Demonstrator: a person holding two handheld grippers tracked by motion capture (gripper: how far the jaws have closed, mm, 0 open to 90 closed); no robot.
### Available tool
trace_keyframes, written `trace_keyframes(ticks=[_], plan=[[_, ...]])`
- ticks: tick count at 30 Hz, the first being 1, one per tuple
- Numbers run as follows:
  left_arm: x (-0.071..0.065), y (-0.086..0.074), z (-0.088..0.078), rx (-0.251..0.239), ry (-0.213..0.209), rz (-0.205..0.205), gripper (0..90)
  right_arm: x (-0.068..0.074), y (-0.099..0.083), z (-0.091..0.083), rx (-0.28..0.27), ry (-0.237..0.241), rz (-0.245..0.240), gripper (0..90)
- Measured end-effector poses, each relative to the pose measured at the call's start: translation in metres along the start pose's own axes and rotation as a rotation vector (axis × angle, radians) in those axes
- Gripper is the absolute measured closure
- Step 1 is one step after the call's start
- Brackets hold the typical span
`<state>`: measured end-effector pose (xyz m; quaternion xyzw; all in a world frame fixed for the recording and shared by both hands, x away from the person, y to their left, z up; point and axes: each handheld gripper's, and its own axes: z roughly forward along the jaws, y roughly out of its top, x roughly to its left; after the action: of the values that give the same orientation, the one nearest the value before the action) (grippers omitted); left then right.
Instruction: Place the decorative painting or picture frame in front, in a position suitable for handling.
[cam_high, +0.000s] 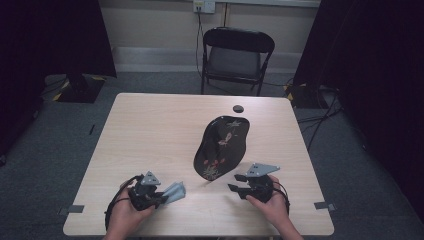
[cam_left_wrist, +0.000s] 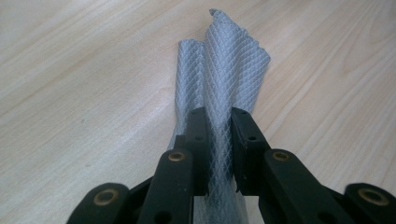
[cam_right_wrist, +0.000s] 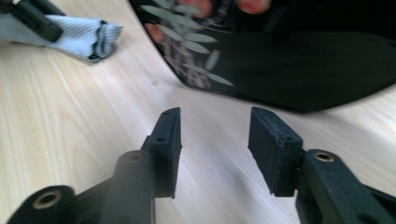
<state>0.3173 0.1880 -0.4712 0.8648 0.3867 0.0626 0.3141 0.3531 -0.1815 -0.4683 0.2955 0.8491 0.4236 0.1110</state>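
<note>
Gripping: the left gripper has its jaws clenched on a grey cloth, the fabric bunched into a narrow fold between the pads.
Cloth position: near left part of the counter, its free end fanned out ahead of the jaws and lying flat on the wood; in the high view the cloth points toward the tray.
Why held so: pinching one gathered edge leaves most of the fabric free, which looks suited to wiping or dragging it across a surface.
Right gripper: the right gripper has its jaws released, nothing between the pads, hovering low over bare wood at the near right.
Tray: a glossy black lacquer tray with leaf and flower painting lies near the middle of the counter, its long axis running from near to far, just beyond the right gripper.
Likely purpose: the parted jaws aimed at the tray's near edge suggest a steadying hold while the cloth is brought over.
Other things: a small dark disc sits far of the tray; a folding chair stands beyond the counter.
</note>
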Motion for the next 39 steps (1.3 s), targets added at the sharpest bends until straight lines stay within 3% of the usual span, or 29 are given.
trace_keyframes(ticks=[4,8,12,17,21,27,33,37,39], plan=[[0.001,0.0,-0.005,-0.038,-0.021,-0.042,78.9,0.008,0.009,0.015,0.007,0.025,-0.015,65.3],[0.002,0.0,-0.008,-0.046,-0.018,-0.053,78.7,0.011,0.013,0.025,0.001,0.043,-0.008,68.4],[0.002,0.001,-0.009,-0.05,-0.034,-0.064,78.7,0.015,0.019,0.032,0.002,0.065,-0.014,69.3],[0.005,0.001,-0.015,-0.087,-0.025,-0.076,78.6,0.025,0.033,0.047,-0.008,0.11,-0.046,71.6],[0.007,0.001,-0.019,-0.102,-0.021,-0.083,78.5,0.031,0.04,0.056,-0.009,0.114,-0.055,69.4],[0.009,0.0,-0.02,-0.11,-0.02,-0.095,78.4,0.037,0.05,0.069,-0.008,0.108,-0.068,68.2],[0.011,0.0,-0.023,-0.12,-0.016,-0.101,78.4,0.039,0.054,0.081,-0.007,0.041,-0.08,62.1],[0.011,-0.001,-0.022,-0.115,-0.022,-0.099,78.4,0.035,0.049,0.072,-0.009,0.045,-0.075,58.7],[0.01,0.0,-0.022,-0.11,-0.024,-0.099,78.3,0.025,0.041,0.052,-0.007,0.012,-0.066,54.7]])
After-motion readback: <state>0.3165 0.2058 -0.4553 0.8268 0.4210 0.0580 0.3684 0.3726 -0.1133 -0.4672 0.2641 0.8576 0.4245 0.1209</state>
